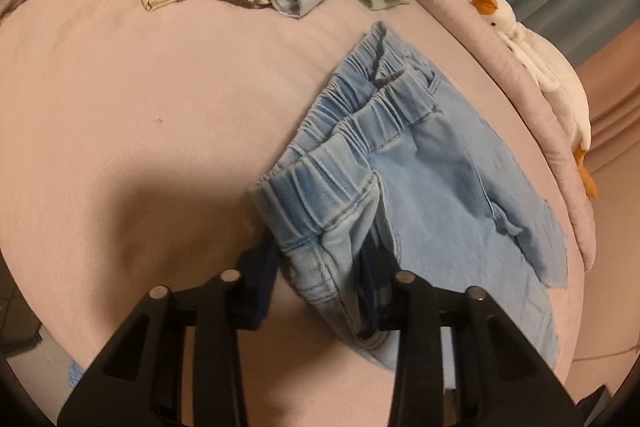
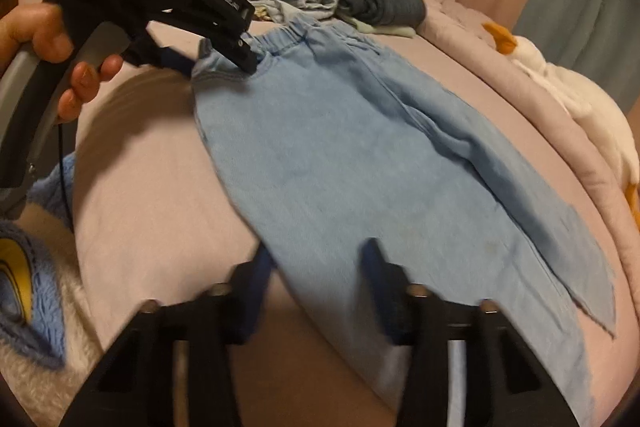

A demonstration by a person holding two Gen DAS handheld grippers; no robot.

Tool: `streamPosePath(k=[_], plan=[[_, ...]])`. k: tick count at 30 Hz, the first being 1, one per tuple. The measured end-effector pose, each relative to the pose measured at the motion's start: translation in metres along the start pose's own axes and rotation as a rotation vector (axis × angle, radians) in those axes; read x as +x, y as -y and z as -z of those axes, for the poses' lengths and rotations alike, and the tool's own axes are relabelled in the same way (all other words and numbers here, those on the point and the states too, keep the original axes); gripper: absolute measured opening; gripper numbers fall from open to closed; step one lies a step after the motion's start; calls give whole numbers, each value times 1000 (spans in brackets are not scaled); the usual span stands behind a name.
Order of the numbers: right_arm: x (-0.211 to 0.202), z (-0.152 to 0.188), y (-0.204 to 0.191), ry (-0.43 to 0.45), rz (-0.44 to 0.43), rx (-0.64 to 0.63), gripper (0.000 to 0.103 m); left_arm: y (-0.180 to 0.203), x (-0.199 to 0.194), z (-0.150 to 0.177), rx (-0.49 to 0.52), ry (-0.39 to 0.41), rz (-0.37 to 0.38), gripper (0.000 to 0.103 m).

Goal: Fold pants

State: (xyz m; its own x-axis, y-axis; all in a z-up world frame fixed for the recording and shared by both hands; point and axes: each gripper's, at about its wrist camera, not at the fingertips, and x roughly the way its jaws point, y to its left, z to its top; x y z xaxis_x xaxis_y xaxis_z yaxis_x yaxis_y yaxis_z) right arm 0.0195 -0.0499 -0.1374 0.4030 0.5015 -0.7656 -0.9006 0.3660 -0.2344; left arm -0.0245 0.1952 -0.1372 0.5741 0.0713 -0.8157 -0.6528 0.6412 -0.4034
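I have the light-blue denim pants with the elastic waistband [image 2: 340,155] lying flat on the pink-sheeted bed [image 1: 140,115], folded lengthwise, near the bed's right edge. My left tongs [image 1: 320,267] are pinched on the waistband's near corner, the cloth bunched between the pads. My right tongs [image 2: 316,267] straddle the leg's edge near the hem, narrowed around the cloth; whether they clamp it I cannot tell through the blur.
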Motion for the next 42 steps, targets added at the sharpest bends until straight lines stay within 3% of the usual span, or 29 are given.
streamPosePath(k=[3, 9, 10, 13, 16, 20, 23, 25, 29, 33, 34, 37, 38, 39, 42], plan=[[0, -5, -1, 5, 2, -30, 10, 2, -12, 4, 37, 28, -9, 28], [-22, 7, -16, 21, -29, -17, 7, -2, -12, 9, 90, -2, -64, 30], [-17, 2, -23, 21, -36, -9, 7, -1, -13, 10, 107, -5, -82, 35], [4, -7, -32, -3, -53, -14, 7, -3, -21, 8, 134, 14, -176, 68], [-2, -5, -23, 6, -81, 45, 8, -4, -38, 7, 132, 47, -149, 70], [-27, 1, 11, 43, -228, 249, 21, 26, -51, 9, 241, 133, -189, 68], [-50, 20, 50, 73, -210, 409, 42, 40, -60, 8, 281, 194, -215, 72], [-62, 37, 79, 58, -227, 533, 46, 36, -63, 4, 263, 208, -253, 76], [-76, 73, 120, -16, -15, 648, 46, 31, -65, 1, 265, 232, -207, 76], [-73, 123, 142, -189, 115, 721, 45, 59, -40, 20, 459, 154, -97, 77], [-70, 134, 143, -256, 163, 717, 45, 63, -30, 26, 511, 129, -107, 77], [-84, 156, 147, -254, 210, 684, 45, 62, 9, 44, 625, -7, -183, 81], [-85, 161, 150, -276, 247, 676, 45, 57, 15, 46, 623, -31, -195, 87], [-89, 167, 158, -279, 259, 691, 45, 48, 12, 43, 572, -39, -159, 88], [-100, 191, 183, -273, 231, 798, 45, 32, 2, 25, 447, -62, -88, 89]])
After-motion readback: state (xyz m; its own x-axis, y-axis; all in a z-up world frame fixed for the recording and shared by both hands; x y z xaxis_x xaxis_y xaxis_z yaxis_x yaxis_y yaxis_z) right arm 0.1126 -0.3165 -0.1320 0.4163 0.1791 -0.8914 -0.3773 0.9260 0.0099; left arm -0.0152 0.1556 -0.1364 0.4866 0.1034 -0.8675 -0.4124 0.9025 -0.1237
